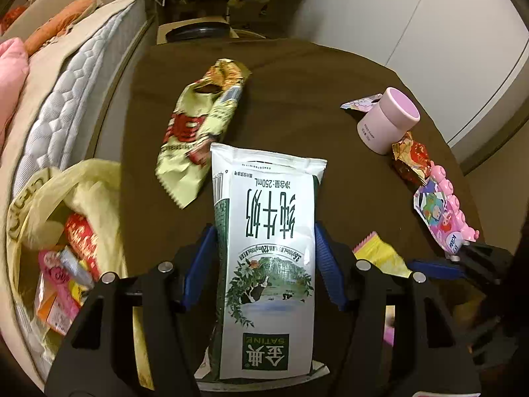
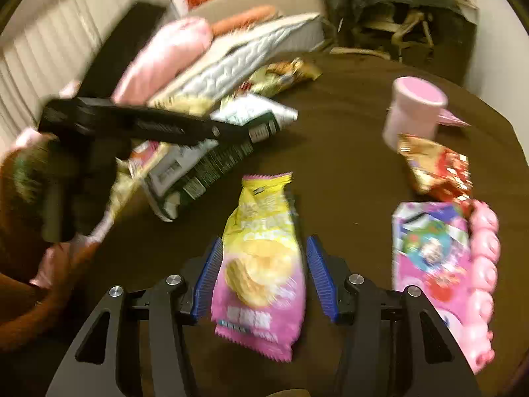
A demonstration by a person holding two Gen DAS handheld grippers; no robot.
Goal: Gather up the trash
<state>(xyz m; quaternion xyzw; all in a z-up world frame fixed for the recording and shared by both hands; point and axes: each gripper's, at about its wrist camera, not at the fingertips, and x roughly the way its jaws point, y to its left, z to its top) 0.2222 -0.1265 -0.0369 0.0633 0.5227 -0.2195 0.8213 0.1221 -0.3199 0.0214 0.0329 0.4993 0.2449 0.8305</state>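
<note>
**A:** What do we have in the left gripper [image 1: 266, 258]?

**B:** We've got its jaws closed onto the sides of the white-and-green milk carton [image 1: 266, 258], one blue pad pressing each long side. The carton stands lengthwise between them, its print upside down in our left wrist view, above the brown surface [image 1: 297, 92].

**A:** And the right gripper [image 2: 261, 278]?

**B:** Its jaws stand apart on either side of the yellow-and-pink chip packet [image 2: 261, 264]. That view is blurred, so we can't tell whether the pads touch the packet; we see a gap on each side. The packet lies flat on the surface, lengthwise between the pads.

**A:** Where's the rest of the trash?

**B:** Beyond the carton we see a crumpled cream-and-red wrapper [image 1: 201, 132] on the surface. Far right stands a pink jar [image 1: 388, 120], with a small pale wrapper [image 1: 358, 103] just behind it and a gold-and-red wrapper [image 1: 411, 160] touching its near side. Nearer on the right lies a pink cartoon-print package [image 1: 436, 215], beside a row of pink knobbly pieces [image 1: 458, 205].

**A:** And the bag?

**B:** At the left edge of the surface we see a pale yellow bag [image 1: 66, 205], open, with several red and pink packets inside. Behind it is a quilted mattress [image 1: 66, 106].
</note>
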